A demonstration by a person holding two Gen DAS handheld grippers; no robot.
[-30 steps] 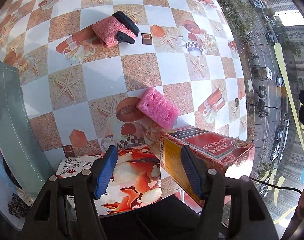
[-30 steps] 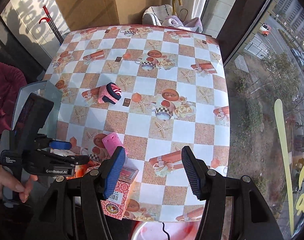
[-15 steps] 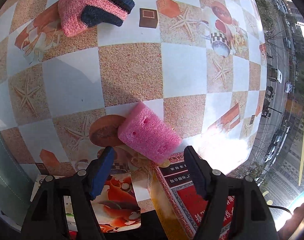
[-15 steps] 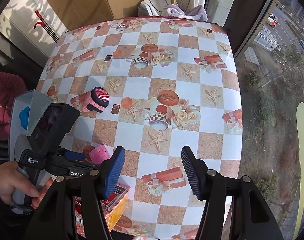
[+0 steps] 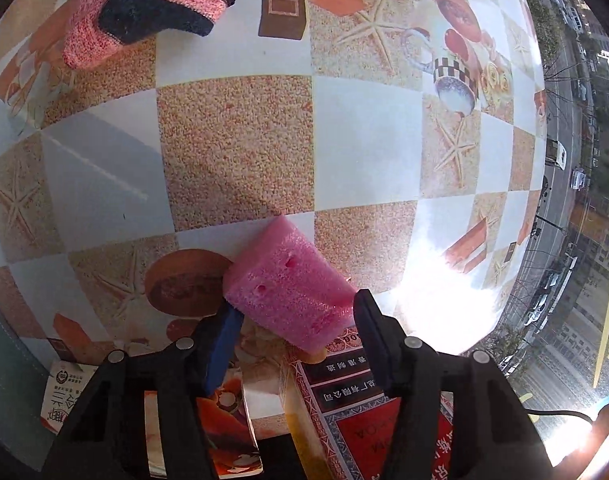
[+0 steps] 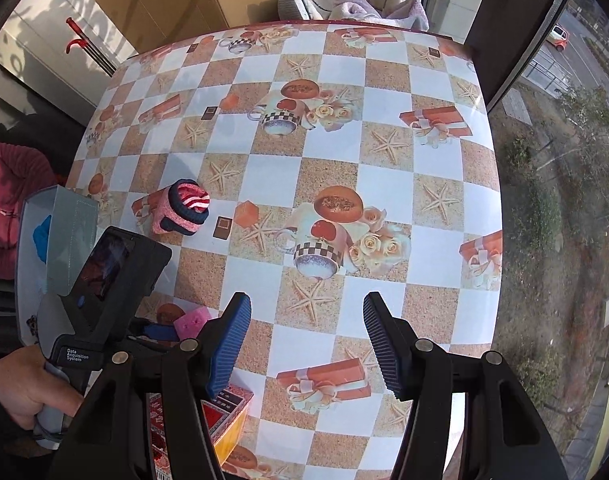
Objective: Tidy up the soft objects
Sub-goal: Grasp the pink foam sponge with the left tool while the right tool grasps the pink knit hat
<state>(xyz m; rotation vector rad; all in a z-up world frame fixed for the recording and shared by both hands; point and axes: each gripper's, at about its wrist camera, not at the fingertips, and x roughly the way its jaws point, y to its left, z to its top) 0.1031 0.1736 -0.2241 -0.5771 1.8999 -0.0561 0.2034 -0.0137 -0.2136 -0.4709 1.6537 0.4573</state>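
A pink sponge [image 5: 284,292] lies on the checked tablecloth [image 5: 232,148], its near corner resting on a red box. My left gripper [image 5: 296,312] points down at it with the sponge between its jaws, which are closing; both pads sit right at its sides and it looks unsquashed. A rolled pink and navy sock [image 5: 144,8] lies farther off at the upper left. In the right wrist view the sponge [image 6: 192,320] and sock [image 6: 182,210] lie left of my right gripper [image 6: 306,320], which hangs open and empty above the cloth.
A red and yellow box [image 5: 376,420] and a printed packet [image 5: 224,428] lie at the table's near edge. A grey bin [image 6: 60,220] stands off the left side. A hand [image 6: 20,392] holds the left tool. A window with a street far below is on the right.
The left gripper came down and forward onto the pink sponge and its jaws narrowed around it. The right gripper also sank toward the table, its opening unchanged.
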